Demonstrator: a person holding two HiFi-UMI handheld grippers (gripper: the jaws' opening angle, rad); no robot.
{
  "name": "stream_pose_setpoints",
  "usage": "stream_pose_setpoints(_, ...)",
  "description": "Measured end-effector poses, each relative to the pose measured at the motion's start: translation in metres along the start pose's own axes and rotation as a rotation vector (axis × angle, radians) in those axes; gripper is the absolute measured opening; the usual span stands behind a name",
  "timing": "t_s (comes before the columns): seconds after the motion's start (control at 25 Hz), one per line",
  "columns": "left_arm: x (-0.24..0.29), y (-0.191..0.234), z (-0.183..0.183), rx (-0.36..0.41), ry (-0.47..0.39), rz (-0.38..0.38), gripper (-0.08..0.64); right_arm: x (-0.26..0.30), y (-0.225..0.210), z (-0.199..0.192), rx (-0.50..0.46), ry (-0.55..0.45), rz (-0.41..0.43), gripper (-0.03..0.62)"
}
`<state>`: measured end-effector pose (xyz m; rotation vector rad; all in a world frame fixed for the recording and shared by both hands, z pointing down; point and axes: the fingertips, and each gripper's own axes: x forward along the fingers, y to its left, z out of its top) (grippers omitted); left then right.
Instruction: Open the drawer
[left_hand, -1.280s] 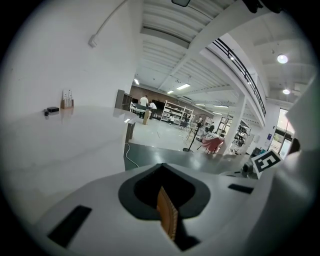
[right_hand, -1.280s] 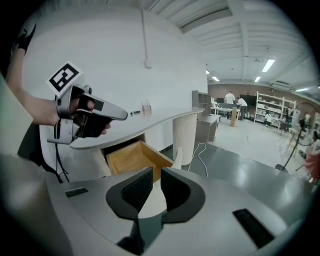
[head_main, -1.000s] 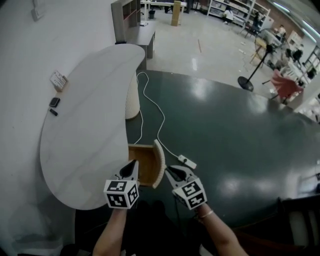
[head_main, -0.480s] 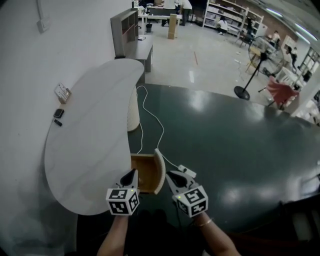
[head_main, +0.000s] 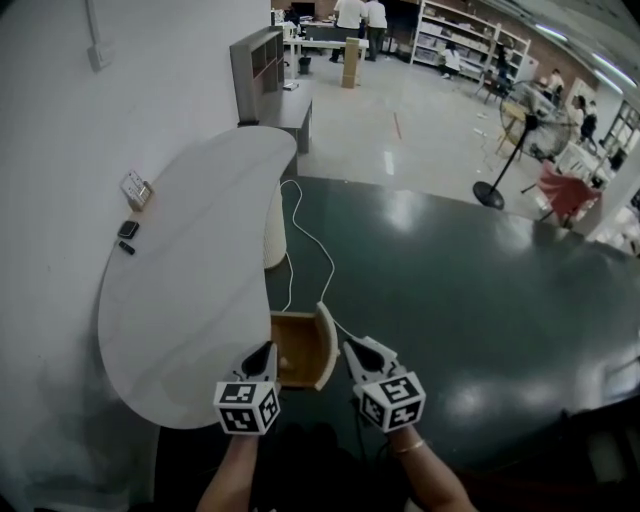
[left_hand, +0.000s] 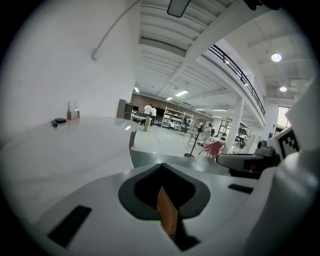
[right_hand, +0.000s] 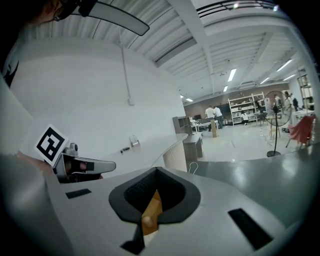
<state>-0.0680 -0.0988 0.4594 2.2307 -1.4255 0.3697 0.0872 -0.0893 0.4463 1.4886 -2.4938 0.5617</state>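
Observation:
A wooden drawer stands pulled out from under the white curved table, its curved white front facing right. My left gripper is shut, its tip just left of the drawer's near corner. Just right of the drawer front, my right gripper is also shut. Neither holds anything. In the left gripper view the shut left gripper shows a sliver of the drawer's wood through its opening. The right gripper shows the drawer and a small knob the same way.
A white cable runs over the dark green floor toward the drawer. Small black items and a holder sit by the wall. A grey shelf unit, a standing fan and people are far off.
The drawer stays pulled out and both grippers stay shut beside it. The head view has shifted slightly, so table and drawer sit a little further right in the picture.

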Motion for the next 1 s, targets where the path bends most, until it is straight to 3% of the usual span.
stream_pose_setpoints(0.48,-0.009,0.005,0.005,-0.002,-0.014,0.013,0.003,-0.005,-0.009,0.005,0.038,-0.016,-0.047,0.002)
stream_pose_setpoints(1.0,-0.013,0.003,0.001,0.0,-0.005,0.013,0.003,-0.007,-0.002,0.006,0.04,-0.016,-0.02,0.002)
